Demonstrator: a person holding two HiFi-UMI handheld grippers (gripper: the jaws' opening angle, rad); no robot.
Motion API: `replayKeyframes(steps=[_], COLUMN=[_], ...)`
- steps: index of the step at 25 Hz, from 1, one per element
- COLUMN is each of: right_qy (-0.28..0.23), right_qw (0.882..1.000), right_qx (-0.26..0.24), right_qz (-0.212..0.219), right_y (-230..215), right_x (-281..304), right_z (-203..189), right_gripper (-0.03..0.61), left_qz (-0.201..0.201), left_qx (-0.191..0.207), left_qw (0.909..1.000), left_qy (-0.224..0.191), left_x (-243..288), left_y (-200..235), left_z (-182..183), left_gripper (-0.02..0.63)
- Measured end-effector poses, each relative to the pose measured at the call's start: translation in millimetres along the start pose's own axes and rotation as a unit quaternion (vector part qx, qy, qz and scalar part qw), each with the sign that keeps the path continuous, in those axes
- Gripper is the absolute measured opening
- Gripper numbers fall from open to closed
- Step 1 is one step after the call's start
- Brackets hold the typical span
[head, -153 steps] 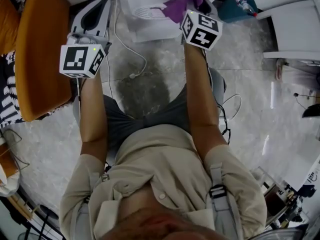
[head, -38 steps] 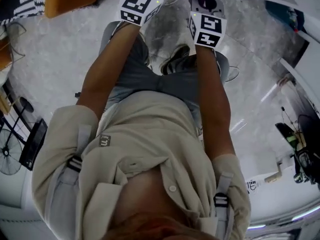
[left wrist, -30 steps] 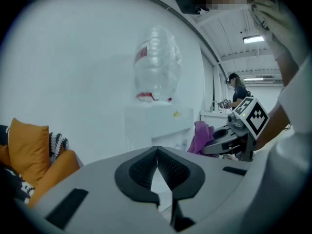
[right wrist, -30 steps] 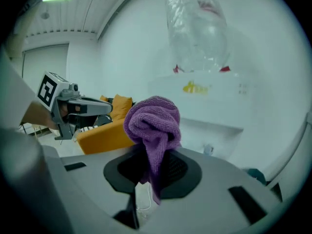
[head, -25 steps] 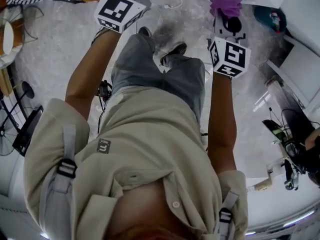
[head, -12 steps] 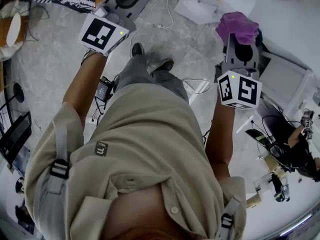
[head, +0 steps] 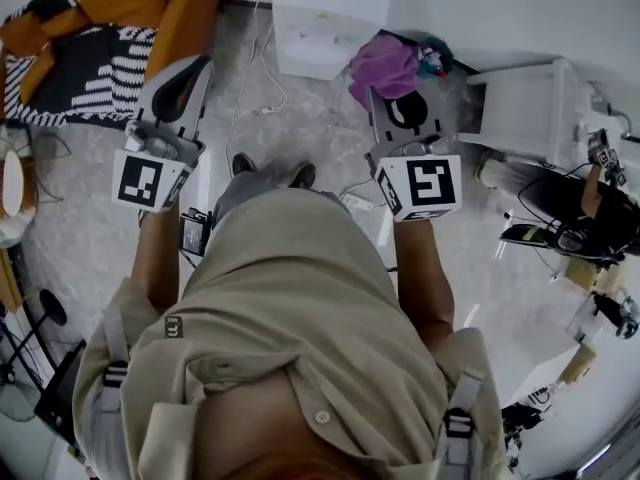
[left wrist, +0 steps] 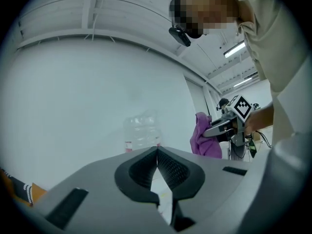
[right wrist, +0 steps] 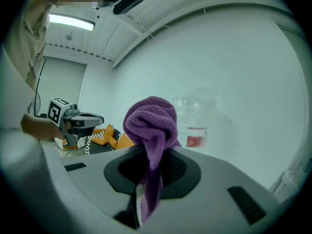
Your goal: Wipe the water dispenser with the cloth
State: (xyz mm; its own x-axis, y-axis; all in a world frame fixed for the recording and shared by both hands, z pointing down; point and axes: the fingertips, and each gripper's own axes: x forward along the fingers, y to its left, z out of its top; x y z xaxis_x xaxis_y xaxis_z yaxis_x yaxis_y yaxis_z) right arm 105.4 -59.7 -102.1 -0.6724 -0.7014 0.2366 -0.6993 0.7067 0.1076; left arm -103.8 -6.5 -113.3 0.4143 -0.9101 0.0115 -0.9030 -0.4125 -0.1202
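1. The white boxy water dispenser (head: 330, 23) is cut off by the head view's top edge. Its clear plastic bottle (left wrist: 141, 130) shows only hazily against the white wall.
2. The left gripper (left wrist: 157, 151) is held forward, its jaws pressed together with nothing between them.
3. The right gripper (head: 395, 103), raised alongside, pinches the purple knitted cloth (right wrist: 151, 123). The cloth bunches above the jaws near the dispenser's right front corner.

Purple knitted cloth (right wrist: 150, 126), clear plastic bottle (right wrist: 196, 116)
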Motion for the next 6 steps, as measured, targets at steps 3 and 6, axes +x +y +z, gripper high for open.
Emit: replayKeyframes(steps=[3, 6], right_qy=[0.007, 0.016], right_qw=[1.000, 1.000], right_qx=[0.005, 0.014], right_qz=[-0.012, -0.017], right_y=[-25.3, -46.7], right_x=[-25.8, -49.3], right_z=[-3.7, -7.0], right_gripper=[0.067, 0.067], left_qz=[-0.010, -0.018], left_qx=[-0.010, -0.016], left_qw=[0.9998, 0.9995], left_qy=[-0.015, -0.021], left_x=[15.5, 26.5], left_y=[-29.6, -57.0], left_z=[17.8, 34.5], left_gripper=[0.017, 0.017])
